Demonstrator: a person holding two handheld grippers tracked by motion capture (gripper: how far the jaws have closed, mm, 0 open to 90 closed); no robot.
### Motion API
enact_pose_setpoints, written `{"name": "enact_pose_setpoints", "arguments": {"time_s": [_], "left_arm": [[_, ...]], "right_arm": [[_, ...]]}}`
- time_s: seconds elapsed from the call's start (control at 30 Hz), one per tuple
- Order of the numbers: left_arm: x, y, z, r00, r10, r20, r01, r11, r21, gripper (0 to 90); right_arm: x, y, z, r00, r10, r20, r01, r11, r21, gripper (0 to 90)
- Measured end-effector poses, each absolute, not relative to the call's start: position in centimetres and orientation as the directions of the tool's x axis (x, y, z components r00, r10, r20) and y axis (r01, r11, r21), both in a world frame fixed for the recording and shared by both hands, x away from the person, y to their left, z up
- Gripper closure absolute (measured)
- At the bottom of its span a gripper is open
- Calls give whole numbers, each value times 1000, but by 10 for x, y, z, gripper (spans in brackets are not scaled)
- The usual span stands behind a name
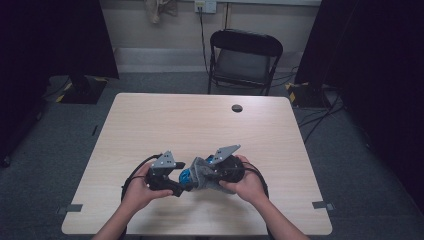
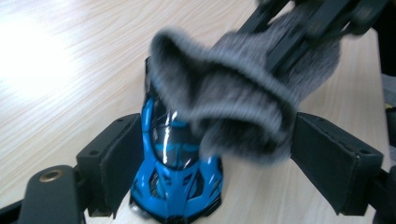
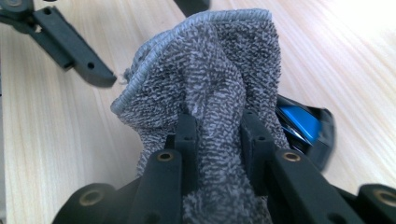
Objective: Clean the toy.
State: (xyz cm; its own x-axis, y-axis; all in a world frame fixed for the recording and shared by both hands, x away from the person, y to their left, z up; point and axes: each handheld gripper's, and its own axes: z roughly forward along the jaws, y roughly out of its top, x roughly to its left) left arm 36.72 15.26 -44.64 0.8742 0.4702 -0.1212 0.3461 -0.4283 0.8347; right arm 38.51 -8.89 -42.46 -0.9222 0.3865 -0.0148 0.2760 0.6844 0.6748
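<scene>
The right hand-held gripper (image 3: 215, 128) has its two black jaws pinched on a fold of a grey cloth (image 3: 210, 70), which bunches up between them and stands above their tips. The left hand-held gripper (image 2: 205, 154) has its jaws spread wide, one on each side of a blue toy car (image 2: 180, 172); one pad lies against the car's side, the other stands clear of it, so it frames the car without a firm grip that can be seen. The cloth hangs over the far end of the car and covers part of its roof. In the high view the left hand-held gripper (image 1: 176, 186) and the right hand-held gripper (image 1: 196, 176) meet over the car (image 1: 187, 176), each held in one of the person's hands, forearms coming in from the bottom edge.

The car sits on the worktop (image 1: 190, 120), a pale wood-grain top with rounded corners, near its front edge and about midway across. Far behind the car, a round dark cable hole (image 1: 237, 108) is set into the worktop near its back edge. Beyond that edge stands a black folding chair (image 1: 243, 60) on grey carpet. Dark curtains hang at both sides of the room, and cables (image 1: 320, 115) trail across the floor to the right of the worktop. A wall socket (image 1: 205, 6) is on the pale wall behind the chair.
</scene>
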Motion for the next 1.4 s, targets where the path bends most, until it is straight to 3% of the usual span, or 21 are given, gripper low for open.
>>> {"name": "enact_pose_setpoints", "arguments": {"time_s": [0.3, 0.67, 0.73, 0.9, 1.27, 1.4], "left_arm": [[371, 138, -452, 892, 435, -119, 332, -455, 826, 207], [377, 134, -452, 909, 406, -97, 306, -489, 817, 455], [376, 136, -450, 912, 404, -77, 293, -505, 812, 535], [378, 141, -446, 905, 409, -115, 325, -493, 808, 674], [378, 146, -441, 891, 423, -163, 374, -481, 793, 746], [377, 148, -439, 890, 427, -162, 375, -480, 793, 750]], "right_arm": [[387, -81, -431, -928, 373, -4, 275, 692, 667, 730], [386, -78, -422, -934, 357, -3, 259, 683, 683, 731], [386, -76, -420, -935, 355, -4, 256, 681, 686, 731], [386, -73, -415, -939, 343, -8, 243, 683, 689, 732], [387, -75, -416, -936, 351, 26, 264, 651, 712, 700], [387, -76, -416, -936, 352, 29, 263, 639, 723, 602]]}}
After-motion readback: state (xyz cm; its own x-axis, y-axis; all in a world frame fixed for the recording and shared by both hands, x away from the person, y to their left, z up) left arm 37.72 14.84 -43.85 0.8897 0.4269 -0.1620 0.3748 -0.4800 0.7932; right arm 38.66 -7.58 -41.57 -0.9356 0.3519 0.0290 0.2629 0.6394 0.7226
